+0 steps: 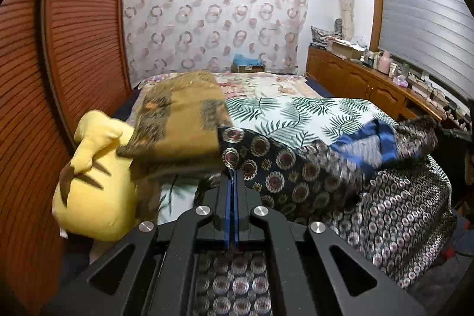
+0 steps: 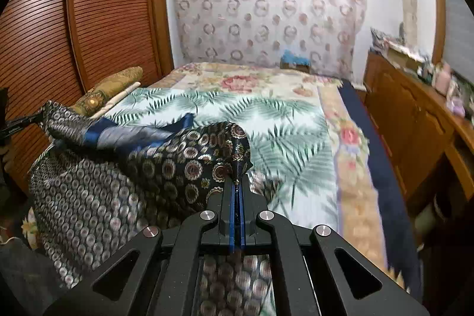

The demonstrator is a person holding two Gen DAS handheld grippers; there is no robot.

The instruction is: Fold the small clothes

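You've got both grippers clamped on the dark navy medallion-print garment (image 1: 284, 168): left gripper (image 1: 233, 176) and right gripper (image 2: 237, 182) each pinch an edge, holding it above the palm-leaf bedsheet (image 2: 281, 123).

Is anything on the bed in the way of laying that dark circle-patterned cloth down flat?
Nothing visible. Both grippers hold the cloth, and the leaf sheet ahead looks bare. The plush and blanket sit off to the left.

Even, dimmish indoor light, strong fisheye bending with black corners, motion blur smearing the patterned garment (image 1: 385, 197)
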